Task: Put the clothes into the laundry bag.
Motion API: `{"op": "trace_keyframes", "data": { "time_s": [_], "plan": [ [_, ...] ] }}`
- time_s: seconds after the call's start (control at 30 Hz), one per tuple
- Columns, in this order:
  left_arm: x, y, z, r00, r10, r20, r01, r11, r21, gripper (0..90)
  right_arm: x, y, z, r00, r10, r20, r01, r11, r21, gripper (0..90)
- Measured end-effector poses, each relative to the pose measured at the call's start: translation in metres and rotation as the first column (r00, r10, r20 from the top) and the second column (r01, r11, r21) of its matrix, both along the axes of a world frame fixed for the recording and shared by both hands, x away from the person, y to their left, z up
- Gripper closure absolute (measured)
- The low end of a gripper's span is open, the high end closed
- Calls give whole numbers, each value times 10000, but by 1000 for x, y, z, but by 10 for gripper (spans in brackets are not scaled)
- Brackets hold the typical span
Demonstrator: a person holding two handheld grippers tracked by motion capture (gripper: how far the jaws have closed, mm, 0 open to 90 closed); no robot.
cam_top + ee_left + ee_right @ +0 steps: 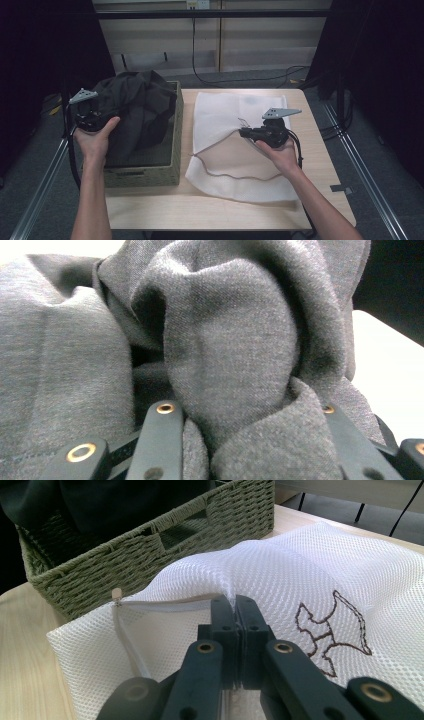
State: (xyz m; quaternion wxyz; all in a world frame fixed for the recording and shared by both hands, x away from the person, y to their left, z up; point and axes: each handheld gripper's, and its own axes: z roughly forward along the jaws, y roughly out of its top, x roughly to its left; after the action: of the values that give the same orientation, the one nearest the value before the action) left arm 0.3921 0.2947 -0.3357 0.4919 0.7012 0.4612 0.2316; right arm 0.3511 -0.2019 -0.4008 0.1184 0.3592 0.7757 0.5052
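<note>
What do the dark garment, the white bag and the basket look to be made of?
Dark garment: soft matte grey fabric with a fine heathered surface, probably knit or brushed weave; it bunches in thick folds.
White bag: synthetic-looking mesh netting with small open holes, a zip edge and a brown stitched motif.
Basket: green woven cord or paper rope, judging by twisted strands.

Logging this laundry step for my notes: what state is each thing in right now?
Dark garment: bunched, partly lifted out of the basket.
Basket: upright beside the bag, garment hanging into it.
Mesh bag: flat on the table, zipper open, top layer pinched up.
Left gripper: shut on the garment.
Right gripper: shut on the bag's edge.
</note>
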Motion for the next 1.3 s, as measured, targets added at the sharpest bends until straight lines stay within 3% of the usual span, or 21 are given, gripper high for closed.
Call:
{"op": "trace_keyframes", "data": {
  "time_s": [0.5, 0.73, 0.93, 1.17, 1.3],
  "plan": [
    [-28, 16, 39, 9922, 10, 1249, 8, 9999, -141, 662, 1, 1, -1, 10000, 49, -36, -49, 10000, -37, 884],
    [-38, 23, 46, 9859, -37, 1673, 75, 9997, -217, 661, 1, 2, -1, 10000, 30, -43, -31, 10000, -35, 884],
    [-50, 22, 55, 9769, -131, 2134, 195, 9994, -283, 661, 1, 1, -1, 10000, 51, -58, -51, 10000, -31, 884],
    [-67, 14, 70, 9601, -311, 2780, 466, 9977, -495, 661, 1, 1, -1, 10000, 66, -45, -66, 10000, -17, 884],
    [-76, 6, 77, 9517, -570, 3016, 711, 9968, -360, 661, 1, 0, -1, 10000, 38, -15, -38, 10000, -54, 883]
  ]
}}
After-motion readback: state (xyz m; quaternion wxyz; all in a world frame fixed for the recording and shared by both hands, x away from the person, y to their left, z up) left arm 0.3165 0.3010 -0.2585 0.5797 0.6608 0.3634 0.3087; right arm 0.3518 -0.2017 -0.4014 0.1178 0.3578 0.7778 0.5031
